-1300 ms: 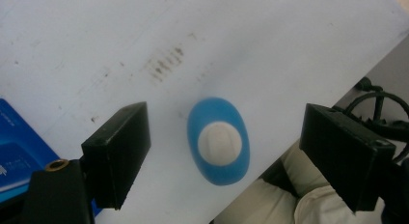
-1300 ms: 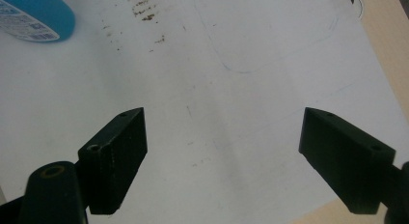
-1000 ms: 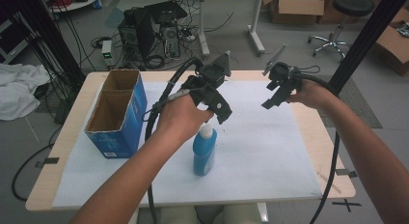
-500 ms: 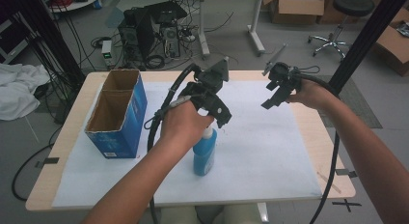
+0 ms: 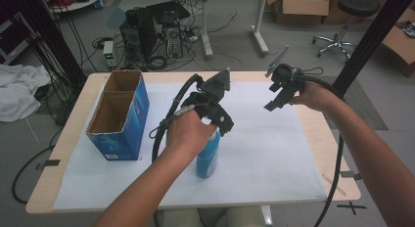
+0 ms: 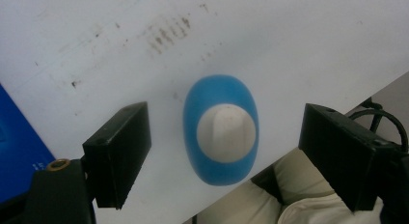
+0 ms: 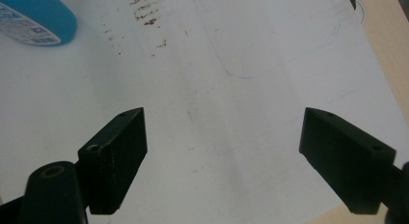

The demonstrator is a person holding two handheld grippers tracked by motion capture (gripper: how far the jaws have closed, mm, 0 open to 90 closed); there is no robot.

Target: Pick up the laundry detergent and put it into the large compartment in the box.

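Place: I'm working in a lab or workshop.
Evidence: desktop computer towers (image 5: 156,29) and tangled cables (image 5: 63,56) on the floor, cardboard boxes (image 5: 298,7), a rolling stool (image 5: 350,16).
Surface: paper-covered wooden table (image 5: 318,139).

White sheet (image 5: 274,153) over wooden table (image 5: 337,153); open blue box (image 5: 120,114) (2 compartments) at left; computer towers (image 5: 156,29), cardboard boxes (image 5: 298,7) beyond.

- The high view looks forward and down from the person's side, taking in the whole table (image 5: 313,124) and the floor beyond.
- The left gripper view looks steeply down, close over the blue bottle (image 6: 221,130) on the white sheet (image 6: 270,45).
- The right gripper view looks down at the sheet from farther off; the bottle's base (image 7: 36,16) sits in its corner, shared with both other views.
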